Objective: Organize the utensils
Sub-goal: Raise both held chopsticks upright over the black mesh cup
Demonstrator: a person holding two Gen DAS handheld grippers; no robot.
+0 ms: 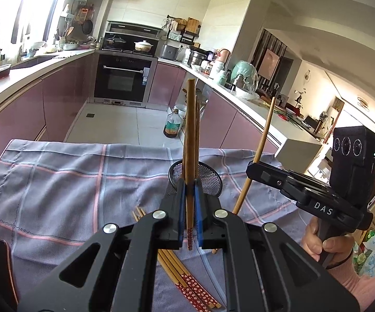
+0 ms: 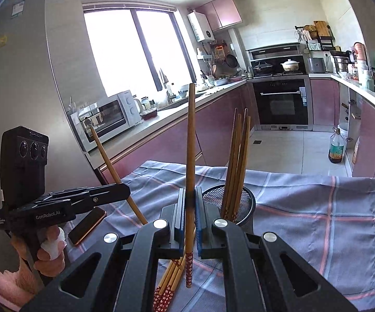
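Both grippers clamped tight, each w/ one chopstick upright: left gripper [image 1: 189, 202] on its chopstick [image 1: 190, 140], right gripper [image 2: 189, 208] likewise, just beside the mesh cup [image 2: 242, 195]. More chopsticks [image 1: 187, 280] lie on the cloth [image 1: 57, 176]. Prob light, stiff, slick wood, so pinch near mid-shaft.

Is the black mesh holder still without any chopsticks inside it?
No. In the right wrist view several chopsticks already stand upright inside the black mesh holder on the checked cloth.
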